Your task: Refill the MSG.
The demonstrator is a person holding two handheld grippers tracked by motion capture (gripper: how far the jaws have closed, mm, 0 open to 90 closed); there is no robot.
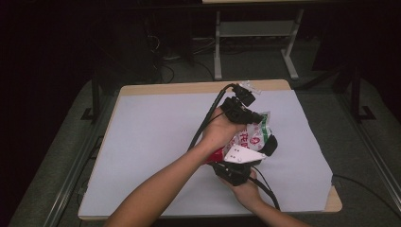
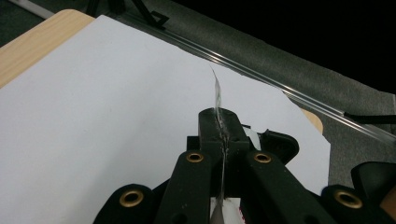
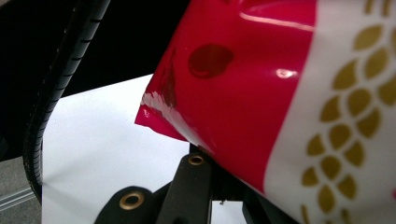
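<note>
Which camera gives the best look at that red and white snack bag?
The high view: it shows the snack bag whole, held above the white sheet between both grippers. The right gripper view shows a close-up of its red corner and gold pattern. The left gripper view shows just a thin edge pinched in shut jaws.
</note>
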